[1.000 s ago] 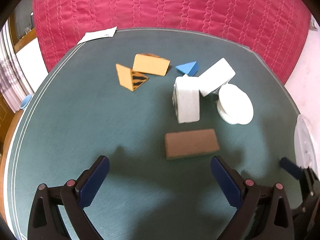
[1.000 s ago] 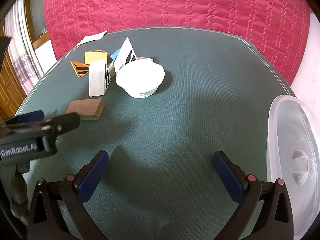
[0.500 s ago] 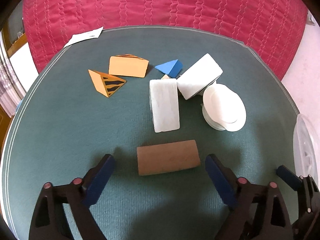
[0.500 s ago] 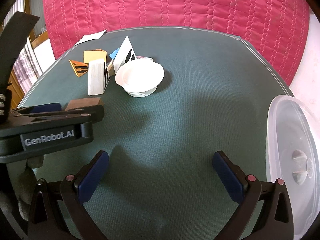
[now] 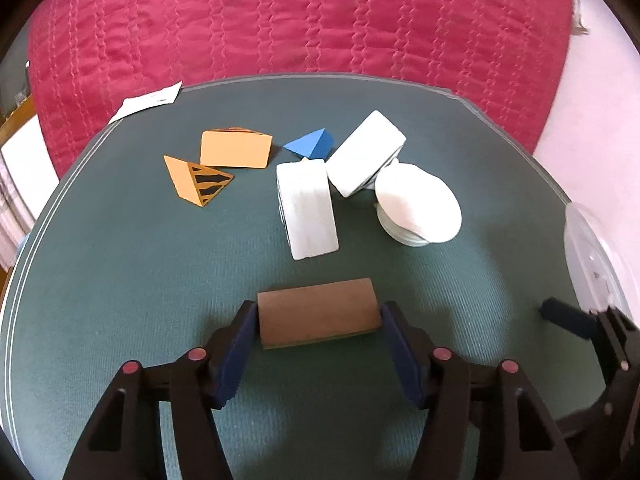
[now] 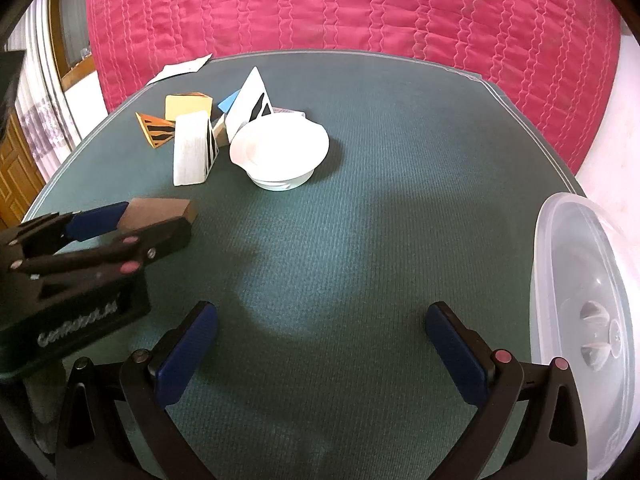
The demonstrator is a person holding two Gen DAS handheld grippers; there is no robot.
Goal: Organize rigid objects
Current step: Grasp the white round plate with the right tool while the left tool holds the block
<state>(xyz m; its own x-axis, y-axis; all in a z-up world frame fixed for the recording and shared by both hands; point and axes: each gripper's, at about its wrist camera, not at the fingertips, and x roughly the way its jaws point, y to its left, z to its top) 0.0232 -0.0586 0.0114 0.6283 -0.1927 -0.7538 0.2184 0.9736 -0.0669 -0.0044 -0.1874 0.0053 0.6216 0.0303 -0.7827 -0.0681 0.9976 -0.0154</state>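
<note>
A brown block (image 5: 318, 314) lies on the green table (image 5: 120, 280). My left gripper (image 5: 318, 322) is shut on it, one blue pad at each end. The block also shows in the right wrist view (image 6: 160, 210). Beyond it lie two white blocks (image 5: 308, 210) (image 5: 366, 152), a white bowl (image 5: 418, 204), a blue wedge (image 5: 310, 144) and two orange wedges (image 5: 198, 178) (image 5: 234, 148). My right gripper (image 6: 322, 322) is open and empty above bare table, right of the left gripper.
A clear plastic container (image 6: 584, 320) sits at the table's right edge. A white paper (image 5: 148, 100) lies at the far left edge. A red quilted bed (image 5: 300, 20) stands behind the table.
My left gripper moved forward and down to the brown block and closed its pads on the block's two ends. The right gripper stayed in place.
</note>
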